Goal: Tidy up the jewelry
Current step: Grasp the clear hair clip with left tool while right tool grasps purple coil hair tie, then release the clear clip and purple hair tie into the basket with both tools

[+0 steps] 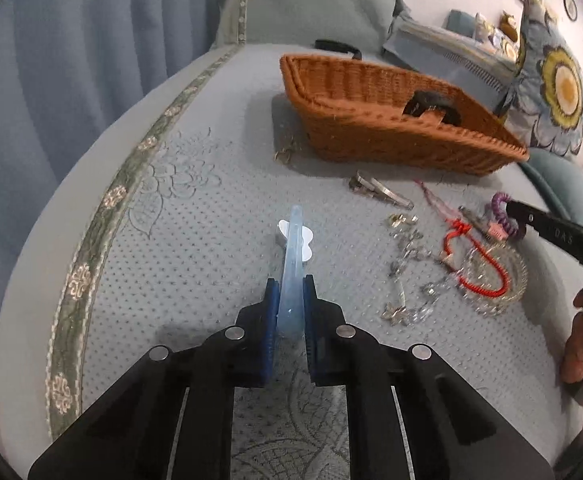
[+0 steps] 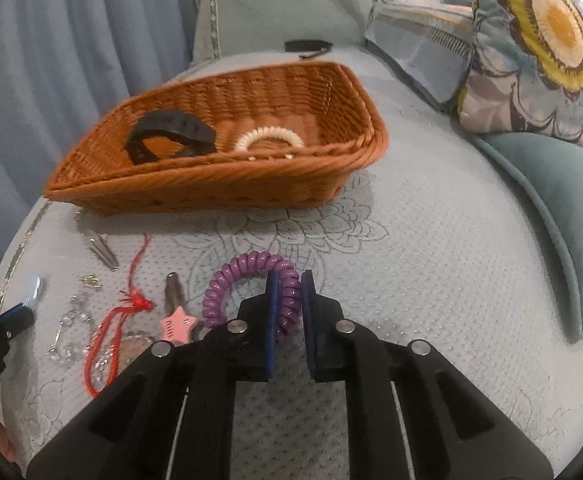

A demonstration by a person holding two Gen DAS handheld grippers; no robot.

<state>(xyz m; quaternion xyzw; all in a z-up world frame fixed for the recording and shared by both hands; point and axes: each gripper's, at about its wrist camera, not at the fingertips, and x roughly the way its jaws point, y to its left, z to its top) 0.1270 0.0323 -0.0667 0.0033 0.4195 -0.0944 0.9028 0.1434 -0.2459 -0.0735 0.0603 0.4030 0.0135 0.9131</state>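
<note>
My left gripper (image 1: 290,286) is shut on a pale blue hair clip with a white bow (image 1: 294,240), held above the bedspread. My right gripper (image 2: 289,280) is shut on a purple spiral hair tie (image 2: 247,280), low over the bed; it also shows in the left wrist view (image 1: 505,216). A brown wicker basket (image 2: 219,184) holds a black band (image 2: 171,130) and a cream spiral tie (image 2: 269,138). Loose on the bed lie a red cord (image 2: 107,332), a pink star clip (image 2: 177,324), silver clips (image 1: 379,192) and a clear bead chain (image 1: 411,276).
A floral cushion (image 2: 539,44) and a teal cushion (image 2: 551,208) lie to the right. Blue curtains (image 1: 71,60) hang behind the bed's left edge. A black strap (image 2: 307,46) lies beyond the basket. A small glass dish (image 1: 499,276) sits under the red cord.
</note>
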